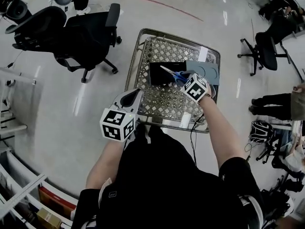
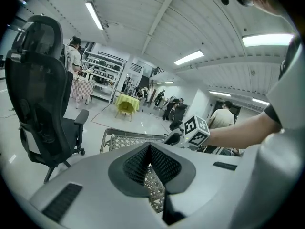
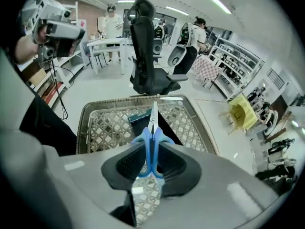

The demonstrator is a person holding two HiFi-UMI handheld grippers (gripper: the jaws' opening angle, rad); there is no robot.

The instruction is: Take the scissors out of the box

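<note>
My right gripper (image 1: 185, 79) is shut on the blue handles of the scissors (image 1: 172, 73) and holds them above the black box (image 1: 162, 72), which lies in the metal mesh basket (image 1: 143, 46). In the right gripper view the scissors (image 3: 153, 132) stand between the pads, with the steel blades pointing away over the box (image 3: 172, 136). A grey-blue lid (image 1: 205, 70) lies beside the box. My left gripper (image 1: 133, 97) hovers at the basket's near left corner. Its pads (image 2: 161, 160) meet with nothing between them.
A black office chair (image 1: 81, 35) stands left of the basket, and another (image 1: 267, 46) at the right. A person (image 1: 279, 104) stands at the right edge. A white item (image 1: 186, 120) and a cable lie at the basket's near rim. Shelving fills the lower left.
</note>
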